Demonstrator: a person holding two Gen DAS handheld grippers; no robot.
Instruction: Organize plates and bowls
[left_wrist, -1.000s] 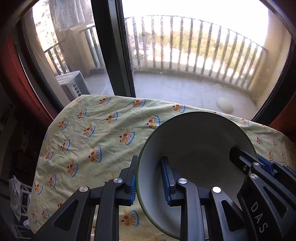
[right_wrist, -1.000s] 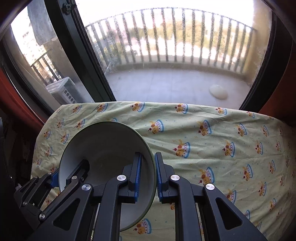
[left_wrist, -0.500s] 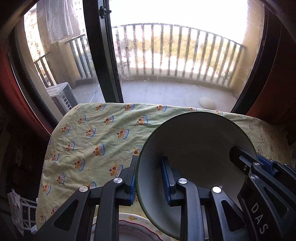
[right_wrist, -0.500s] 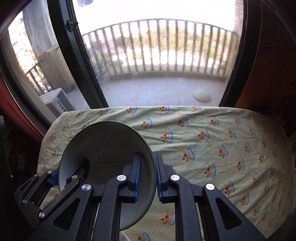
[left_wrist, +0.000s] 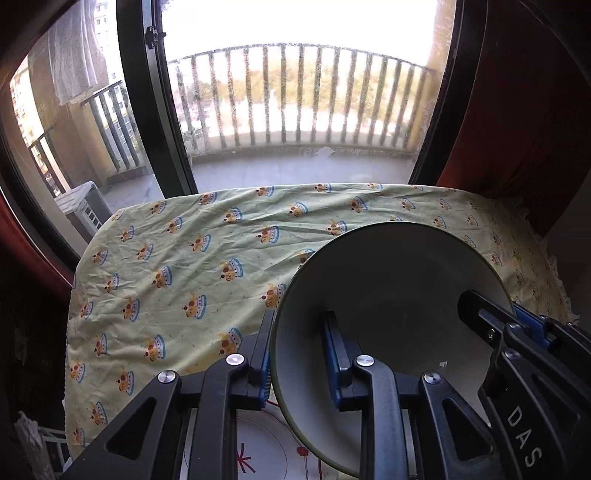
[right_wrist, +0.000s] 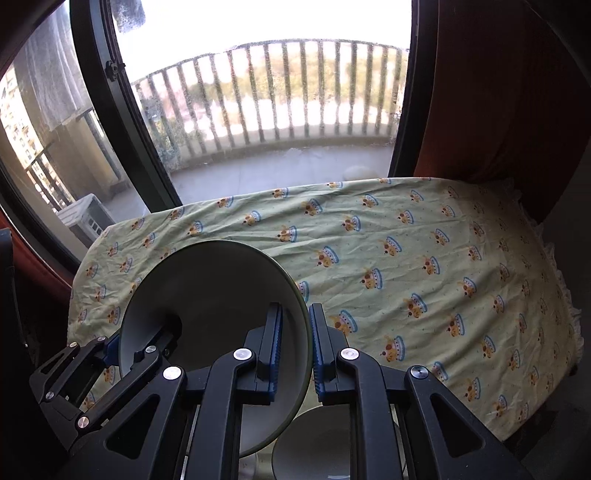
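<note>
together, left tool (left_wrist: 297, 354) and right tool (right_wrist: 295, 349) clamp opposite rims of the bowl (left_wrist: 399, 291).

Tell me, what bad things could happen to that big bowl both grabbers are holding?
The bowl is pinched only at its thin rim by the left gripper and right gripper, so it might slip. It hangs above a plate and a smaller bowl; a drop could chip them.

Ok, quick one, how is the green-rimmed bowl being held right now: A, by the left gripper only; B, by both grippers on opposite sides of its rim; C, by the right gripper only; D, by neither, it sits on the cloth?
B: the left gripper and the right gripper each clamp the bowl rim.
</note>
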